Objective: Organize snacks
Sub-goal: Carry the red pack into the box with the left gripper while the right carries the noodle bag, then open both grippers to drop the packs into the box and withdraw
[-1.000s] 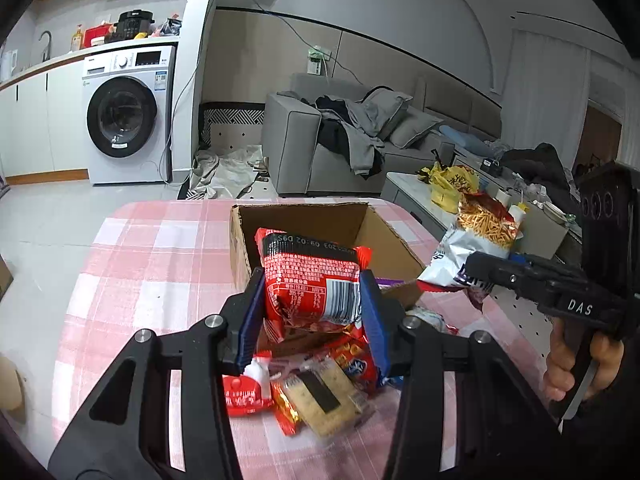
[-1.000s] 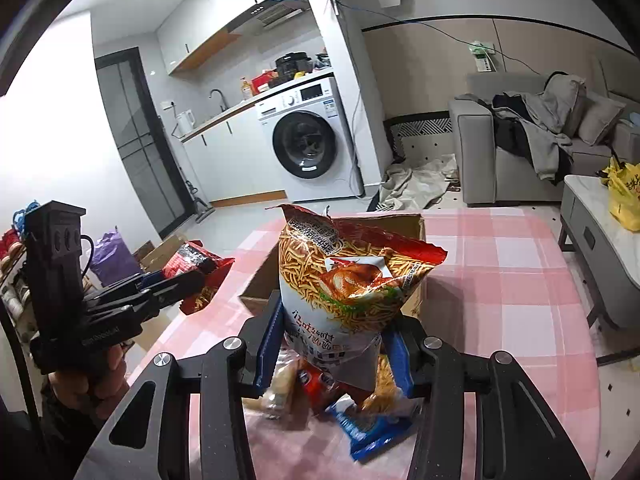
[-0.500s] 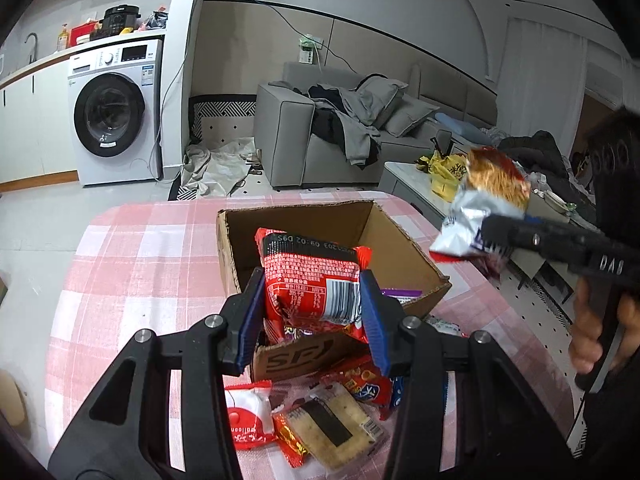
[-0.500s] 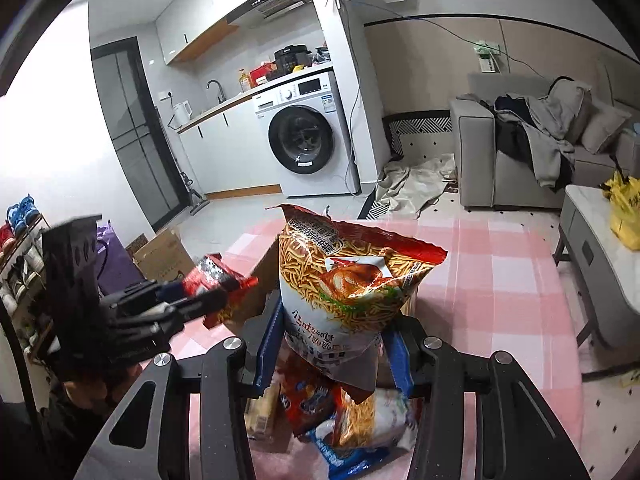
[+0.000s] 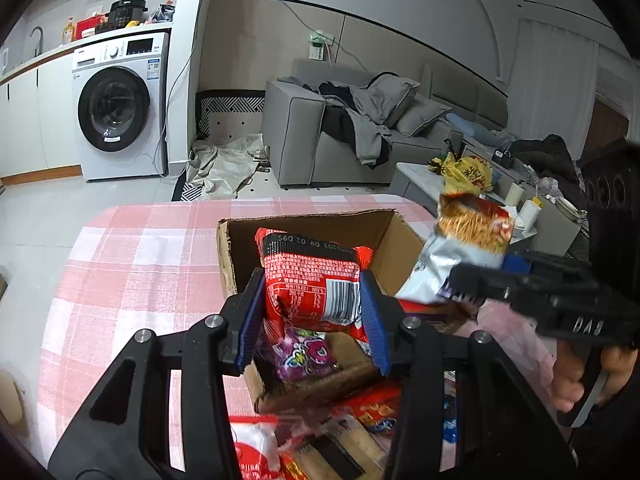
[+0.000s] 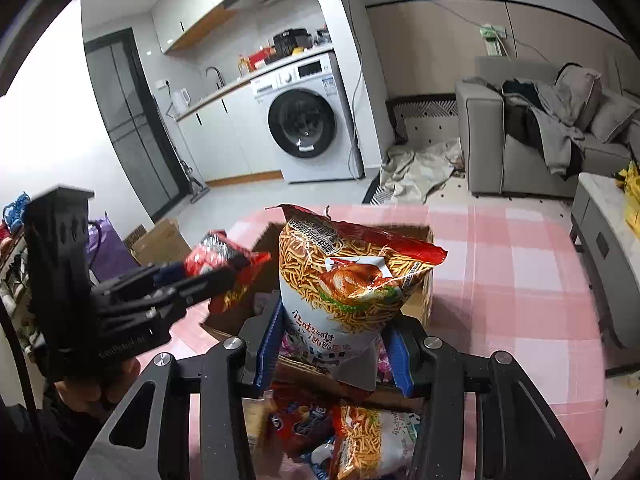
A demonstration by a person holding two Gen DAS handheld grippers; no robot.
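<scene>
Collision risk above cardboard box (image 5: 304, 224): left gripper (image 5: 312, 304) pinching red snack packet (image 5: 314, 280), right gripper (image 6: 334, 340) clamping noodle-snack bag (image 6: 344, 280), both crowding one opening.

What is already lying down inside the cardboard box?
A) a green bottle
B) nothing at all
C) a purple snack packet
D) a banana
C: in the left wrist view a purple packet lies on the floor of the cardboard box, just below the red packet that the left gripper holds.
</scene>
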